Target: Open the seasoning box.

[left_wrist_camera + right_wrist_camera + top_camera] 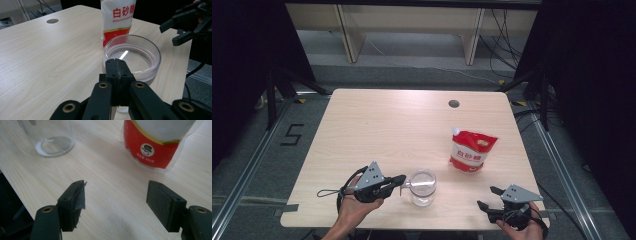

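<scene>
Table (377, 130): pale wood, a round cable hole (454, 104) noted near its far edge. Sugar pouch (472, 150): red and white, stood upright on the right half of the table, well apart from the near edge; judged soft and liable to slump or tip if squeezed low, so a hold across the upper body would be preferred. Glass (422, 187): clear, round, open at the top, stood upright near the middle of the near edge, between the two grippers and nearer the left one; a thin white trace is seen at its base in the right gripper view. It is judged light, rigid, smooth and breakable, so it should be taken across the wall or at the small side projection facing left, with moderate pressure and no sliding. Left hand-held gripper (399, 180): jaws clenched flat together, tips set against the near wall of the glass just below the rim; whether any part of the glass is nipped lower down cannot be told. Right hand-held gripper (488, 197): released, jaws wide apart, nothing between them, held low over bare table at the near right corner, pointed toward pouch and glass
</scene>
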`<act>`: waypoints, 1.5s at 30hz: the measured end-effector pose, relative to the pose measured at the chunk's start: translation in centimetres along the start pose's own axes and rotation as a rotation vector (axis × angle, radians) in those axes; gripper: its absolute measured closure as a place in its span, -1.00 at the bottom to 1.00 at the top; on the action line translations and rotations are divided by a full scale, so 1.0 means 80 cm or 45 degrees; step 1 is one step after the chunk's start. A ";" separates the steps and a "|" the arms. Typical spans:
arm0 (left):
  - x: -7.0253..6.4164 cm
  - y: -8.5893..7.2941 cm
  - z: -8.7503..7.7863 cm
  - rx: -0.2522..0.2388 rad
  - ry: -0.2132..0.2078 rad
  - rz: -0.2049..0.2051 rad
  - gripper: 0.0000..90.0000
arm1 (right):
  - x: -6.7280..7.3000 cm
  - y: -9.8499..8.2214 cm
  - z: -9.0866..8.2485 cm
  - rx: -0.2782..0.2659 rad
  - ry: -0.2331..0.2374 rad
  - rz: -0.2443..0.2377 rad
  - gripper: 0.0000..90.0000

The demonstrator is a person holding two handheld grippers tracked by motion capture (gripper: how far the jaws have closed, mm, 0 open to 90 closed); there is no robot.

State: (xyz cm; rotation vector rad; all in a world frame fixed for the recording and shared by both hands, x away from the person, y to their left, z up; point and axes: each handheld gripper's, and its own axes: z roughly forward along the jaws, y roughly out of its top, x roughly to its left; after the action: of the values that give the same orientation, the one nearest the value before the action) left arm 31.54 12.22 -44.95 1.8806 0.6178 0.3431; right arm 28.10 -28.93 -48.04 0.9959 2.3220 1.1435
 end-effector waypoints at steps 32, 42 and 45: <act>-0.002 -0.005 0.001 -0.013 0.008 0.010 0.98 | 0.053 0.047 0.023 -0.205 0.095 -0.259 0.66; -0.001 -0.006 0.001 -0.019 0.000 0.024 0.98 | 0.060 0.072 0.044 -0.181 0.130 -0.310 0.81; -0.001 -0.006 0.001 -0.020 0.003 0.030 0.98 | 0.062 0.078 0.051 -0.184 0.127 -0.344 0.83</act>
State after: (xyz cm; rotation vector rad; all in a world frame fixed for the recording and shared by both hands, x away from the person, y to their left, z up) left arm 31.36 12.28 -45.42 1.8740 0.5936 0.3647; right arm 29.80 -20.53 -45.61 0.5656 2.3231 1.2514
